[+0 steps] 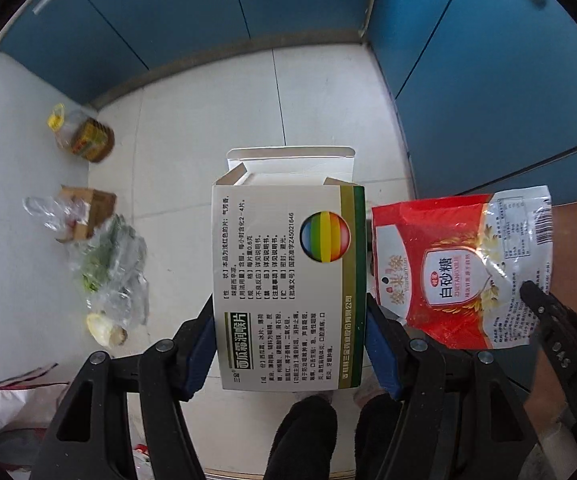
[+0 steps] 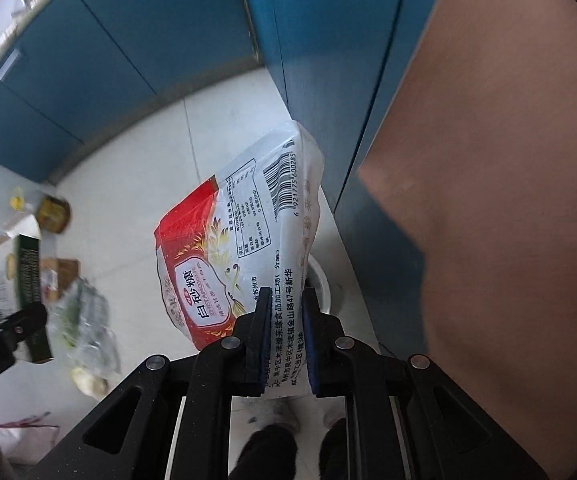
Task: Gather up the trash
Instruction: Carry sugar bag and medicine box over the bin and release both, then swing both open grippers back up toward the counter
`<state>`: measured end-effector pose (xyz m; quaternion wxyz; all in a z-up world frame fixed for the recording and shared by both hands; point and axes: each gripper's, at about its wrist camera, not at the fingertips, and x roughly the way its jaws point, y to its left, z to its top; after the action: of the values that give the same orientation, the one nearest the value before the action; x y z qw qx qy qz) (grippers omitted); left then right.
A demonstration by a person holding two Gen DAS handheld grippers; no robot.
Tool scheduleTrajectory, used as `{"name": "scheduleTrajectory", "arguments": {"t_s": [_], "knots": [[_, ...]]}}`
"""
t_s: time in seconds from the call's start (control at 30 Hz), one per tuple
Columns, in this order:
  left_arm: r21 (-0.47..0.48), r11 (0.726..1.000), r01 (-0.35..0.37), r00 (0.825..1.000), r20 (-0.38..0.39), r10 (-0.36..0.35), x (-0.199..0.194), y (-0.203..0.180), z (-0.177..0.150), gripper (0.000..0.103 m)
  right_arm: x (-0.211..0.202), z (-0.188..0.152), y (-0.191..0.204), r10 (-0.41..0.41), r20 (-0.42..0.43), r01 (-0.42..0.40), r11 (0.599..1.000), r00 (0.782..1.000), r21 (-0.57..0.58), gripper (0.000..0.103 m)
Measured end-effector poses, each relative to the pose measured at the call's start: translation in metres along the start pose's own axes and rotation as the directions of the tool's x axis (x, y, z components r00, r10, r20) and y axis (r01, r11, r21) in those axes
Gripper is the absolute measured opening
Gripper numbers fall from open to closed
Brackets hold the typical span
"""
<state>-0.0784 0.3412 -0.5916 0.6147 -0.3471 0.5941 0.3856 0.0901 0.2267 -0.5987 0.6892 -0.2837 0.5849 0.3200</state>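
My left gripper (image 1: 290, 312) is shut on a white medicine box (image 1: 288, 264) with green edge and open top flaps, held above the tiled floor. My right gripper (image 2: 284, 300) is shut on a red and white sugar bag (image 2: 244, 236), also held in the air. In the left wrist view the sugar bag (image 1: 460, 268) hangs just right of the box, with the right gripper's finger (image 1: 544, 308) at its lower right. In the right wrist view the medicine box (image 2: 24, 280) and the left gripper (image 2: 12, 328) show at far left.
On the floor at left lie an oil bottle (image 1: 84, 136), a cardboard box (image 1: 88, 208), crumpled clear plastic with greens (image 1: 116, 272) and a pale vegetable piece (image 1: 104, 328). Blue cabinets (image 1: 488, 80) stand behind and to the right. A brown surface (image 2: 508, 200) fills the right.
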Motion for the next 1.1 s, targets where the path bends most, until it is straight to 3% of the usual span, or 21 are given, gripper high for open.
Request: {"name": "scheduleTrajectory", "arguments": {"t_s": [0.2, 0.43, 0.53, 0.57, 0.6, 0.63, 0.67, 0.7, 0.77, 0.83, 0.9, 1.1], "knots": [[-0.047, 0.995, 0.087, 0.991, -0.098, -0.091, 0.108, -0.006, -0.004, 0.063, 0.106, -0.015, 0.002, -0.081, -0.075, 0.076, 0.995, 0.994, -0.06, 0.015], [-0.09, 0.973, 0.214, 0.948, -0.22, -0.229, 0.212, -0.022, -0.002, 0.063, 0.207, -0.036, -0.009, -0.16, -0.153, 0.147, 0.985, 0.975, -0.088, 0.015], [-0.11, 0.962, 0.249, 0.928, -0.256, -0.27, 0.238, -0.023, 0.0, 0.064, 0.236, -0.038, -0.009, -0.14, -0.213, 0.126, 0.989, 0.967, -0.077, 0.023], [-0.108, 0.961, 0.255, 0.928, -0.253, -0.275, 0.239, -0.023, 0.0, 0.068, 0.241, -0.038, -0.005, -0.123, -0.231, 0.11, 0.992, 0.965, -0.067, 0.027], [-0.101, 0.962, 0.255, 0.929, -0.25, -0.272, 0.24, -0.021, -0.001, 0.084, 0.244, -0.04, -0.007, -0.075, -0.244, 0.066, 0.997, 0.967, -0.044, 0.033], [-0.093, 0.964, 0.251, 0.932, -0.244, -0.266, 0.238, -0.02, -0.001, 0.093, 0.243, -0.04, -0.008, -0.067, -0.24, 0.059, 0.997, 0.968, -0.04, 0.039], [-0.082, 0.969, 0.234, 0.941, -0.232, -0.247, 0.233, -0.018, -0.002, 0.101, 0.24, -0.041, -0.007, -0.084, -0.226, 0.073, 0.996, 0.971, -0.054, 0.053], [-0.079, 0.972, 0.22, 0.945, -0.229, -0.233, 0.23, -0.02, -0.003, 0.101, 0.235, -0.042, -0.008, -0.09, -0.21, 0.078, 0.995, 0.974, -0.067, 0.067], [-0.083, 0.976, 0.2, 0.951, -0.224, -0.214, 0.219, -0.011, -0.007, 0.101, 0.227, -0.044, -0.012, -0.09, -0.202, 0.079, 0.995, 0.975, -0.06, 0.083], [-0.069, 0.985, 0.159, 0.964, -0.204, -0.17, 0.207, -0.005, -0.009, 0.101, 0.216, -0.036, -0.016, -0.094, -0.194, 0.084, 0.995, 0.977, -0.055, 0.086], [-0.057, 0.991, 0.121, 0.974, -0.185, -0.13, 0.193, 0.001, -0.013, 0.101, 0.201, -0.034, -0.014, -0.095, -0.183, 0.088, 0.995, 0.979, -0.048, 0.101], [-0.016, 1.0, 0.001, 0.996, -0.091, -0.002, 0.145, 0.007, -0.021, 0.101, 0.16, -0.038, -0.008, -0.094, -0.153, 0.086, 0.995, 0.984, -0.054, 0.102]]}}
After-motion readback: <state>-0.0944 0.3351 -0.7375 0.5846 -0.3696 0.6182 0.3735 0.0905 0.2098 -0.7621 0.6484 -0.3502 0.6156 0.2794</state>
